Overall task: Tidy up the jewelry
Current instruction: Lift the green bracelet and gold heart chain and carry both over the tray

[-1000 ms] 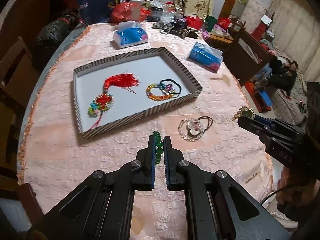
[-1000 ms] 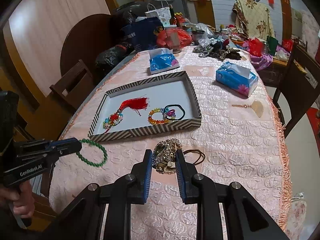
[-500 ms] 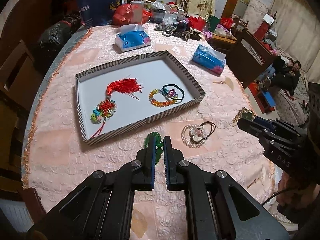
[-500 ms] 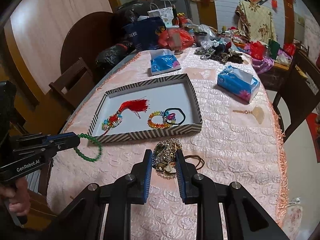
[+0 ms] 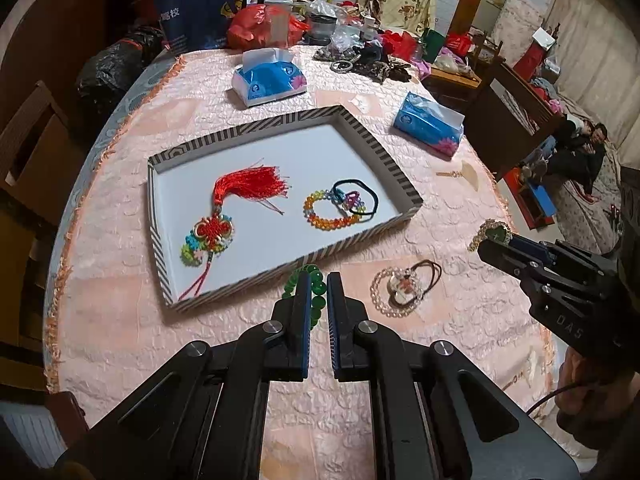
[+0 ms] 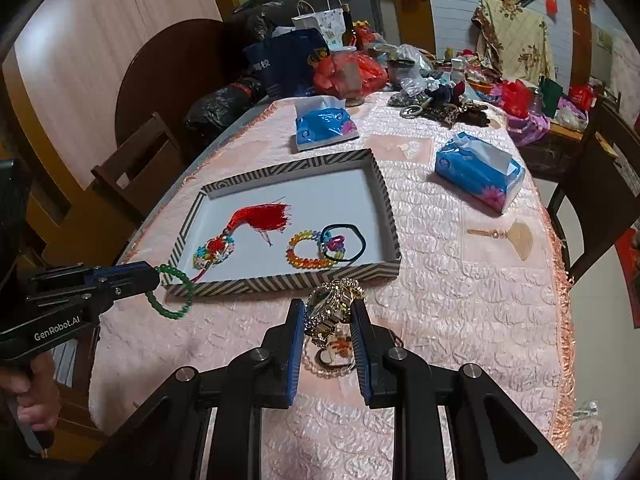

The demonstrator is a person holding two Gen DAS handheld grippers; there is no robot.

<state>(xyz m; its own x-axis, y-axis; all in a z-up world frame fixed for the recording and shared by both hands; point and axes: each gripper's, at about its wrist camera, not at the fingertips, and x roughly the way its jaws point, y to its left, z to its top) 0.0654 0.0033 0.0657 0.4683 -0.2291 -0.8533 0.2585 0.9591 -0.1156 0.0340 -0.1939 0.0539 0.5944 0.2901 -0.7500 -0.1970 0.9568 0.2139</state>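
Beads, glossy green, round; watch gold, glittering, linked.

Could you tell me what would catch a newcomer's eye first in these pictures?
Probably the red tassel charm lying in the striped tray mid-table. Next, the left hand-held gripper shut on a green bead bracelet before the tray's near edge, and the right hand-held gripper clamping a gold watch.

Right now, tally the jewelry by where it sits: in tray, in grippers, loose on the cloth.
In tray: 3 (red tassel knot, coloured bead bracelet, black hair tie)
In grippers: 2 (green bead bracelet, gold watch)
Loose on cloth: 1 (clear bead bracelet)
Total: 6
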